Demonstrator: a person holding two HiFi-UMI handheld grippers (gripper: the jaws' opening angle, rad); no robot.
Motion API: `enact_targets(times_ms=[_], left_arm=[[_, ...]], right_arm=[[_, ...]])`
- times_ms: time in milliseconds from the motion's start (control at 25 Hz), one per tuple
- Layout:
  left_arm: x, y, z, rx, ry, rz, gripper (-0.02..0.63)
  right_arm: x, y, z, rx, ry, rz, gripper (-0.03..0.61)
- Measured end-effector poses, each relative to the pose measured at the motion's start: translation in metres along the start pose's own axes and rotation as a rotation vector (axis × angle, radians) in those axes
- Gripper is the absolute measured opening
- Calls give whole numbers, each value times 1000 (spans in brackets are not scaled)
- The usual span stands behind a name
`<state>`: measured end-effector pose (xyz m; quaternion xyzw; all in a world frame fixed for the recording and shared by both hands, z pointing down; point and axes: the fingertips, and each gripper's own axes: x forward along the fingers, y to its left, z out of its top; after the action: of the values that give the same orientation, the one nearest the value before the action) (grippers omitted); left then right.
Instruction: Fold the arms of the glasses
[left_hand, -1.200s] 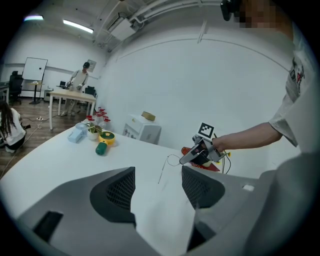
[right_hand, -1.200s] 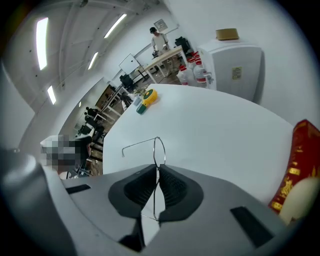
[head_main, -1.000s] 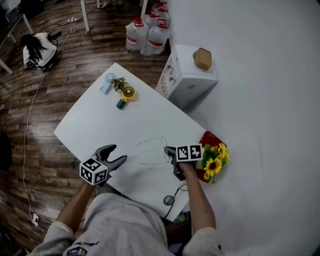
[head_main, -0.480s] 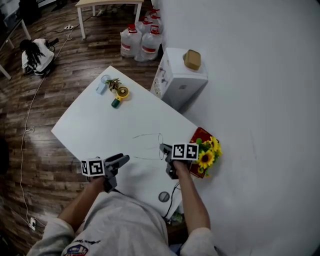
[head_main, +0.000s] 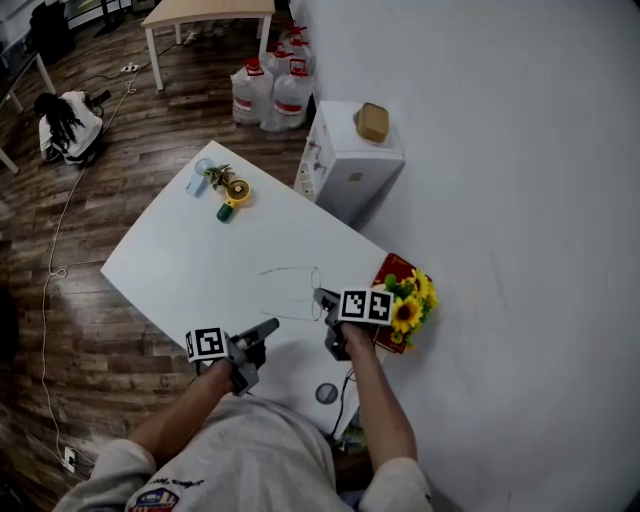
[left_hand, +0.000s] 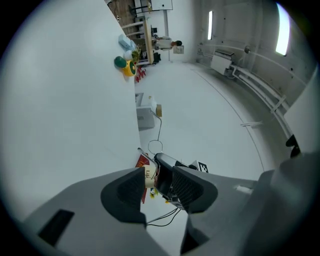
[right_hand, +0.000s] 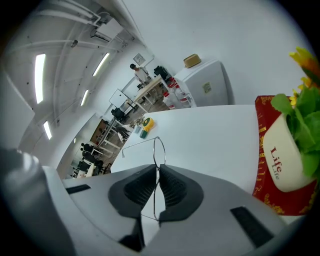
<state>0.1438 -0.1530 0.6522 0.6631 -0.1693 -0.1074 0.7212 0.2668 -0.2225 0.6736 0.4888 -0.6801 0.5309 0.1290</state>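
Glasses (right_hand: 159, 151) sit pinched between the clenched jaws of the right hand-held gripper (right_hand: 156, 172), lens ring jutting ahead.

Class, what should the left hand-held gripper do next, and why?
Probably reach the left hand-held gripper, whose empty jaws have just been closing, to a spread arm of the glasses, since the right hand-held gripper pinches the frame.

The left gripper (head_main: 262, 336) rolled and swung rightward, jaws narrowing (gripping nothing).
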Motion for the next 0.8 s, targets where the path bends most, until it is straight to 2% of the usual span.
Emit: enact_targets(times_ms=[80,240,320,440,720,800], left_arm=[[4,-3,1,10,2,-2,122],[7,-6,2,55,11,-10,48],[7,-5,1,37,9,-3,29],[6,-5,-1,31,13,-4,26],[11,-2,-3,92,40,4,20],[13,-4,-6,77,44,9,18]], right_arm=[[-2,3,-1,-3,-2,-1,26],[-7,8,-5,-5,-3,-2,25],[-9,11,-7,-7,-5,0,26],[-13,15,-16,-22,7,1,26],[-17,22,-42,-73,52,7,25],[-18,25,-47,-82,60,12,25]])
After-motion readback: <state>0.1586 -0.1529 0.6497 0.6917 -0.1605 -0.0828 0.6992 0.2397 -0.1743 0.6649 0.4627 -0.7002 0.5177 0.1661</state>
